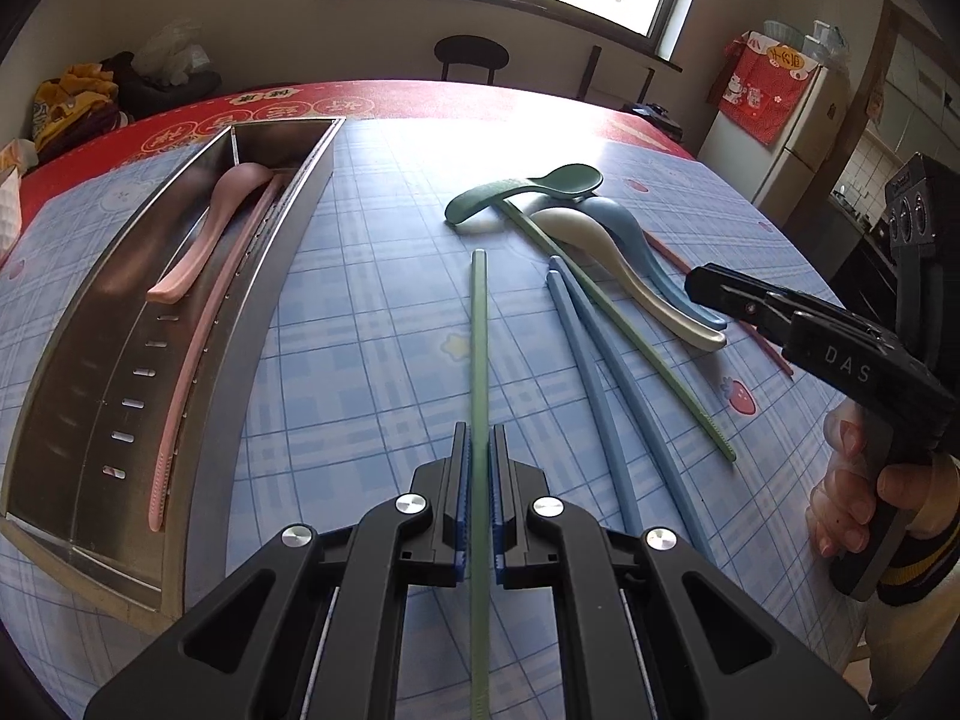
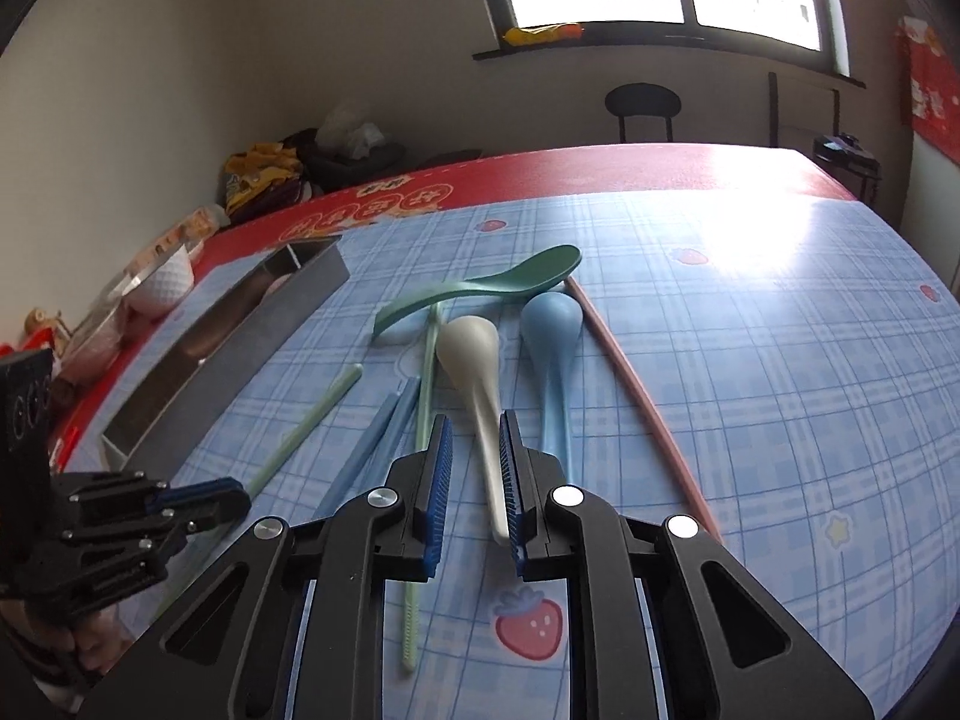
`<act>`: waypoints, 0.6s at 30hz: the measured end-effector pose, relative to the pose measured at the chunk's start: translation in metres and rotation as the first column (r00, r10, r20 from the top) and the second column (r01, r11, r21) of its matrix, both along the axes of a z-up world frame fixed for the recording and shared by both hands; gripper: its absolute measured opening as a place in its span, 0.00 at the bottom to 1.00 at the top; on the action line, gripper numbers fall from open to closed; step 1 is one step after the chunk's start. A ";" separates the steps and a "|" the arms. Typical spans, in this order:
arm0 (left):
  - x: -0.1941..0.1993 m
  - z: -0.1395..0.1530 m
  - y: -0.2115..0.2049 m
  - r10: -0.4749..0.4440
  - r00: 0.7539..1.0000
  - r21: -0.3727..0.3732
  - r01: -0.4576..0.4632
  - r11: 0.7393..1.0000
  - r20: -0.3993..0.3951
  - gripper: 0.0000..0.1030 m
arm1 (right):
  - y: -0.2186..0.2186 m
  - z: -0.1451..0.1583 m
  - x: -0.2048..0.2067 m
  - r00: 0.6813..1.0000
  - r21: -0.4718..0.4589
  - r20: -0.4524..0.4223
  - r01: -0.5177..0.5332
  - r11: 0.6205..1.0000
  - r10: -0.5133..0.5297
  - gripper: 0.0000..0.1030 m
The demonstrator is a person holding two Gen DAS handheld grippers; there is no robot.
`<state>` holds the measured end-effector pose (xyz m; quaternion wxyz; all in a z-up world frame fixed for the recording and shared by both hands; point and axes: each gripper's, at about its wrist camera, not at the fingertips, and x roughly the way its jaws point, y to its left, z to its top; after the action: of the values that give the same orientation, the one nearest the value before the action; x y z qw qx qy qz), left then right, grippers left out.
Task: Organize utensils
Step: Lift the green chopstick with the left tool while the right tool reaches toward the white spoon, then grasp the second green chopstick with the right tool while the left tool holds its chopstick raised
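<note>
My left gripper [image 1: 479, 450] is shut on a green chopstick [image 1: 478, 330] that points away over the table. A steel utensil tray [image 1: 288, 240] at the left holds a pink spoon [image 1: 210, 228] and a pink chopstick [image 1: 198, 360]. My right gripper [image 2: 474, 444] is open, its jaws either side of the white spoon's handle [image 2: 489, 432]. Beside the white spoon lie a blue spoon [image 2: 552, 348], a green spoon [image 2: 480, 291], another green chopstick [image 2: 423, 420], two blue chopsticks [image 2: 378, 450] and a pink chopstick [image 2: 636, 396].
The table has a blue checked cloth [image 2: 780, 420] over a red one. A white bowl [image 2: 165, 285] and clutter sit at the far left edge. A chair [image 2: 642, 108] and a window stand beyond the table; a fridge [image 1: 792, 120] is at the right.
</note>
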<state>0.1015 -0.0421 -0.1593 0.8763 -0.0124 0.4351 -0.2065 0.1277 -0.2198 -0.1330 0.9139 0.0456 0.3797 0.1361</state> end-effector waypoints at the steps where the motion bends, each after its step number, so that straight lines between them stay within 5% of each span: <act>1: 0.000 0.000 0.001 0.001 1.000 -0.011 -0.001 1.000 -0.004 0.06 | 0.006 -0.002 0.002 1.000 -0.028 -0.015 -0.018 0.999 0.018 0.13; 6: 0.002 -0.002 0.011 0.006 0.999 -0.090 -0.010 0.996 -0.035 0.06 | 0.020 -0.010 0.012 0.995 -0.086 -0.088 -0.050 0.995 0.042 0.11; 18: 0.000 -0.001 0.010 0.005 1.000 -0.076 -0.007 0.997 -0.025 0.06 | 0.036 -0.015 0.034 0.985 -0.092 -0.164 -0.069 0.993 0.053 0.11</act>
<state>0.1018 -0.0324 -0.1603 0.8703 -0.0494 0.4379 -0.2201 0.1617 -0.1838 -0.1476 0.8766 0.0004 0.4599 0.1414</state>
